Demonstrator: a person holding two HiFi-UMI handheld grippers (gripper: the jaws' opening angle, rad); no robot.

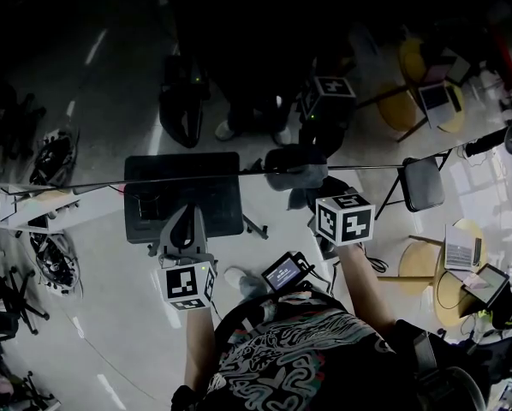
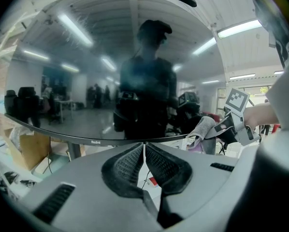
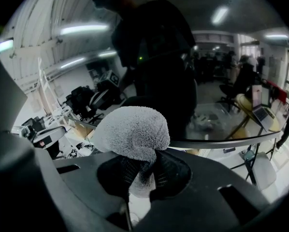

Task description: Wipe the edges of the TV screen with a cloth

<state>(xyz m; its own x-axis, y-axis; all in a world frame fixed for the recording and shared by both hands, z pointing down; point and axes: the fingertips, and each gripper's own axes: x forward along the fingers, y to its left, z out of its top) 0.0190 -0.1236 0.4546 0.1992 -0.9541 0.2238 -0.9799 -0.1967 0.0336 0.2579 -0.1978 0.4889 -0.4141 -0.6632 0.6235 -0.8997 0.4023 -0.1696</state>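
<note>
The TV screen is a dark, mirror-like panel; its thin bottom edge runs across the head view. My right gripper is shut on a grey cloth, and the cloth bulges over that bottom edge right of centre. The cloth fills the right gripper view above the right gripper, with the TV edge right behind it. Just below the edge, left of centre, my left gripper is shut on nothing. In the left gripper view the left gripper points at the bezel.
A dark rectangular base sits under the screen's middle. A black chair and round tables with laptops stand on the floor to the right. A cardboard box lies below the screen's left end.
</note>
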